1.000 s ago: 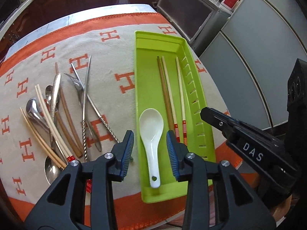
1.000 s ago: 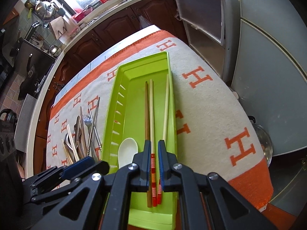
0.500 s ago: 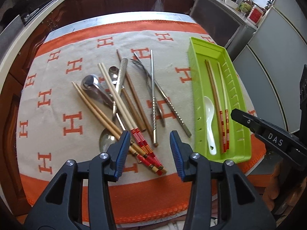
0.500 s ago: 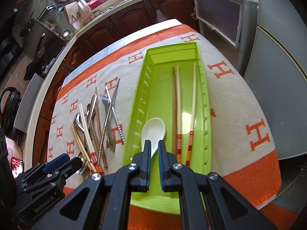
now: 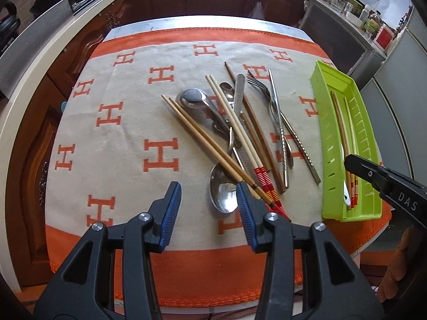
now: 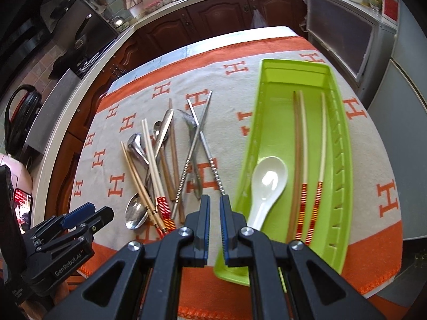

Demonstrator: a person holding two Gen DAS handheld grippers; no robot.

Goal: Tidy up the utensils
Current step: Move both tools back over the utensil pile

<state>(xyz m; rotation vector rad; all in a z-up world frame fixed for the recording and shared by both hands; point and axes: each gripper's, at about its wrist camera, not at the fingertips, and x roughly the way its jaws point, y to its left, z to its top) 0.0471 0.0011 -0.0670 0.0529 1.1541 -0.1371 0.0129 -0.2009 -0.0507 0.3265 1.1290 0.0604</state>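
A heap of utensils lies on the H-patterned cloth: wooden chopsticks, steel spoons, a fork and metal chopsticks. It also shows in the right wrist view. A green tray on the right holds a white spoon and three chopsticks. My left gripper is open and empty, above the cloth at the heap's near end. My right gripper is nearly closed and empty, above the cloth by the tray's near left wall.
The green tray lies along the table's right edge. Dark wooden cabinets and a counter with kitchenware stand behind the table. Grey cabinet panels stand to the right. The orange cloth border hangs at the near edge.
My left gripper has swung left from over the tray to the near end of the utensil heap. My right gripper has drifted left from over the tray's chopsticks, still nearly closed.
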